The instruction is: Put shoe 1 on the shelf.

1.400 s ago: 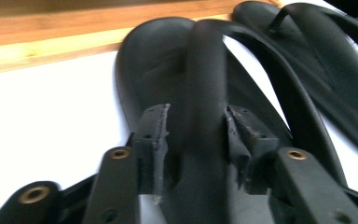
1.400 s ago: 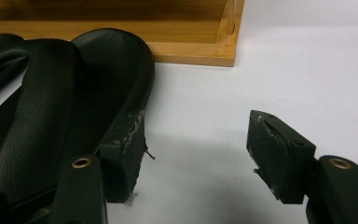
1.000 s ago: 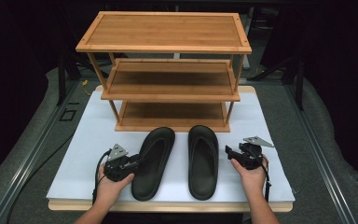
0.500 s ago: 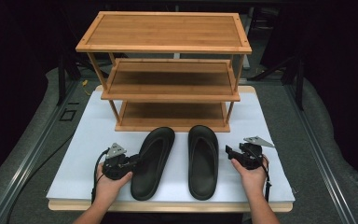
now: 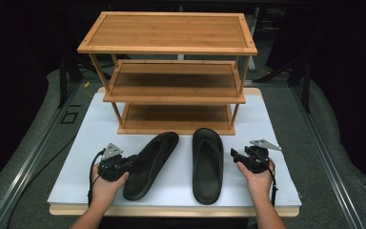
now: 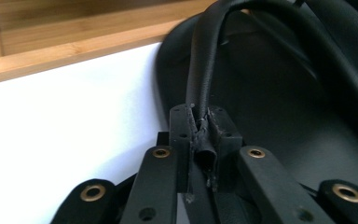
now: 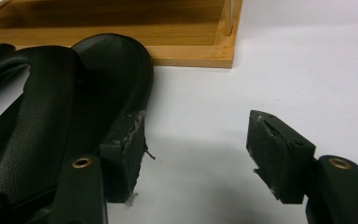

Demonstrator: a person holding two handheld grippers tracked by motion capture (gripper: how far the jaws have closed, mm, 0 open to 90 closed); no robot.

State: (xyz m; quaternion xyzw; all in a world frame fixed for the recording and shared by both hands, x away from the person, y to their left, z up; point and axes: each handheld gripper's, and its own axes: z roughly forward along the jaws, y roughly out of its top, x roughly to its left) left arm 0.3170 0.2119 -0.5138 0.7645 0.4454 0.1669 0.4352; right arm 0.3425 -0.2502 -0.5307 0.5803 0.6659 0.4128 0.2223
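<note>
With both black sandals on the tabletop (image 5: 86,157) before the wooden rack (image 5: 171,71), the left gripper (image 6: 199,133) has just pinched the left sandal (image 5: 150,164) strap, ready to lift, while the right gripper (image 7: 196,154) gapes empty beside the right sandal (image 5: 208,164).

A white sheet (image 5: 276,124) is covering the wood-edged counter (image 5: 171,210). A three-tier bamboo shelf rack (image 5: 171,71) is standing at its far end. Grey carpet (image 5: 333,157) is lying around it, with metal rails (image 5: 26,157) running alongside. The room beyond is sitting in darkness.
</note>
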